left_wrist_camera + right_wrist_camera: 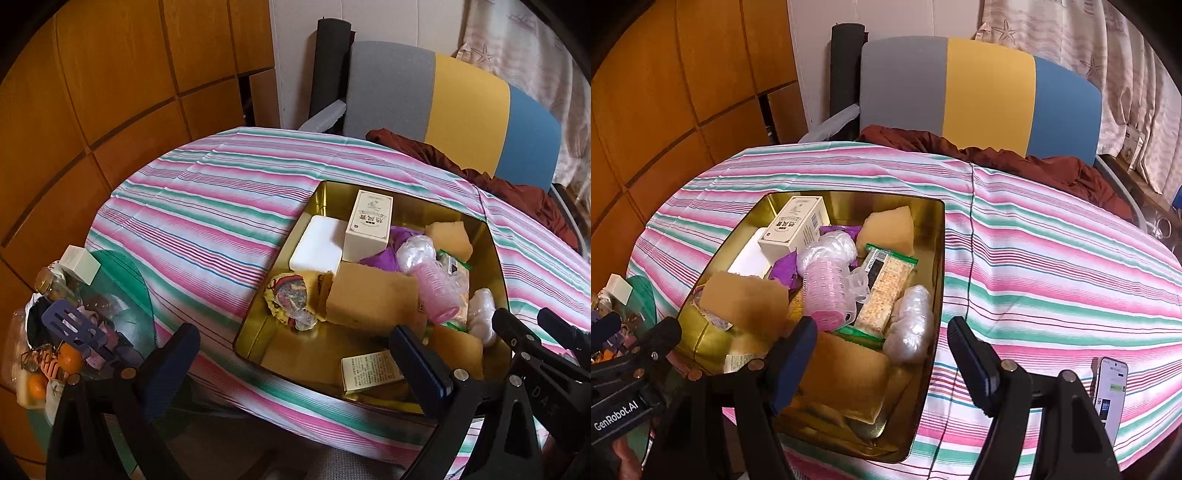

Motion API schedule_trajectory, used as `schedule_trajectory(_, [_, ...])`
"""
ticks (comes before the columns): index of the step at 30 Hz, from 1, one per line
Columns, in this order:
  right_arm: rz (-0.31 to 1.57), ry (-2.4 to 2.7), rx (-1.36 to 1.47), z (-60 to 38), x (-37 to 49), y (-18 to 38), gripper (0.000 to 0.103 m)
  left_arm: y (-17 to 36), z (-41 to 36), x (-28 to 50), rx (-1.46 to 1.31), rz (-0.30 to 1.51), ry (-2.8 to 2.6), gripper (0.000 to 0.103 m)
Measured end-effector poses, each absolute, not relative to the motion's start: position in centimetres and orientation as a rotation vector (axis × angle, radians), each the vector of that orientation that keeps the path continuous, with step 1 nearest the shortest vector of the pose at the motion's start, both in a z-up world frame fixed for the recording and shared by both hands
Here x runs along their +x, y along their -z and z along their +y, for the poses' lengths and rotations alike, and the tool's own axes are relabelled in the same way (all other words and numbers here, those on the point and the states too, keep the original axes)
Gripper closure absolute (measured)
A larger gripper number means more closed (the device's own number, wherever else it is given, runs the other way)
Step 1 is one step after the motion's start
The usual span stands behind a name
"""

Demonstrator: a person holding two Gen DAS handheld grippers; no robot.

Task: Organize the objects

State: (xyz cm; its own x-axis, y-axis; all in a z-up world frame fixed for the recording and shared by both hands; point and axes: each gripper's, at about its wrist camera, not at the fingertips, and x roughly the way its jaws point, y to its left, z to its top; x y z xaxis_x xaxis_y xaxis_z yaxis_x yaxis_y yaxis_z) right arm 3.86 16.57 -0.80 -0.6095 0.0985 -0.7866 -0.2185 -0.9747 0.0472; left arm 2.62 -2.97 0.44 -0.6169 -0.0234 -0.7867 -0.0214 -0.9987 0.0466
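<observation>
The left gripper [295, 358] hangs over the near edge of the gold tin [496, 258]. Its jaws are wide apart and nothing is between them. The right gripper [882, 354] hangs beside it, over the near right corner of the tin, and it is spread wide too, with nothing in it. Both look ready to reach in or to go for the next thing.

The tin sits on the striped cloth [207, 206] so that small things can be kept together in one place. Inside it, a cream box [369, 225] leans on a white block [317, 243] at the far side. A pink roller [827, 291] lies in the middle, on top of the heap, next to a cracker pack [886, 288] and a clear plastic bundle [910, 325]. A brown sponge piece [369, 299] rests nearer.

To the near left, off the cloth, more things wait in a messy pile: a purple spatula [74, 325] and oranges [70, 358]. They probably still need sorting. A phone [1110, 391] stands at the near right.
</observation>
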Motion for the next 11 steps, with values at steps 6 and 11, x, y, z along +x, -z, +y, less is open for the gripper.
schedule_trajectory(6, [0.191,-2.662,-1.264,16.82,3.98,0.63,0.029,-0.52,-2.75,2.72,1.345,-0.104,2.820,0.001])
schedule_trajectory(11, [0.184,-2.674,-1.249,16.81,4.05,0.49,0.029,-0.68,-2.41,2.93,1.281,-0.141,2.815,0.002])
